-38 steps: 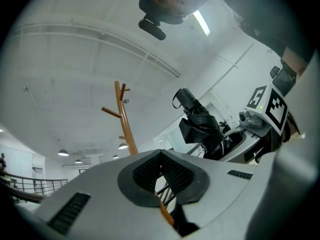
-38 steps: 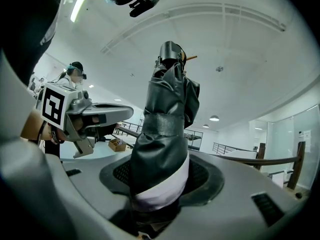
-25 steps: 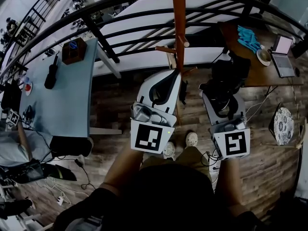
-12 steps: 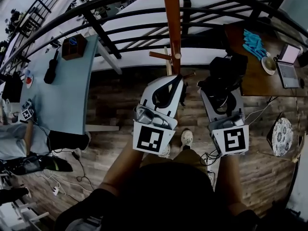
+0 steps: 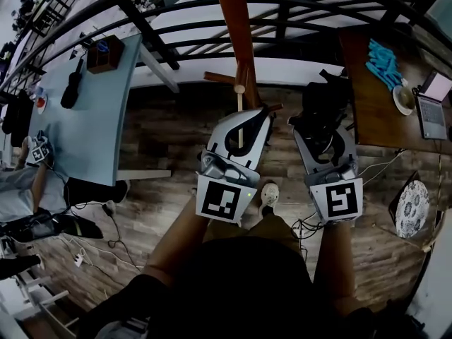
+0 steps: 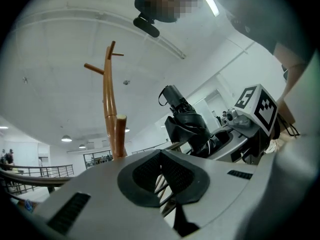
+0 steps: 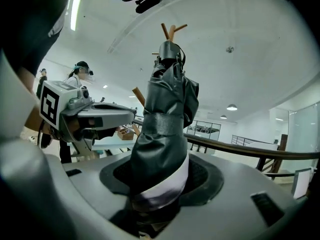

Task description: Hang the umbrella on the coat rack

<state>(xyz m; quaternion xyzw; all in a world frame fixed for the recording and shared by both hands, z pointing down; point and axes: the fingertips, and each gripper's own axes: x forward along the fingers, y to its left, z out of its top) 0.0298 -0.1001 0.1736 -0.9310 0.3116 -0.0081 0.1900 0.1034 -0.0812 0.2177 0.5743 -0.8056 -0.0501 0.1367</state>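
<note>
The wooden coat rack rises at top centre of the head view, with short pegs just ahead of my grippers. My right gripper is shut on the folded black umbrella, which stands upright out of its jaws with a strap around its middle; the rack's top pegs show behind it. My left gripper holds nothing, its pads meeting at the tips. One rack peg stands just beyond and left of those jaws, and the pole rises behind it.
A black railing curves behind the rack. A pale blue table with a wooden box is at left. A brown desk with a laptop is at right. Cables lie on the wood floor. Another person stands at a distance.
The coat rack has grown larger and shifted left in the head view as both grippers came closer to it. The umbrella stays in the right gripper.
</note>
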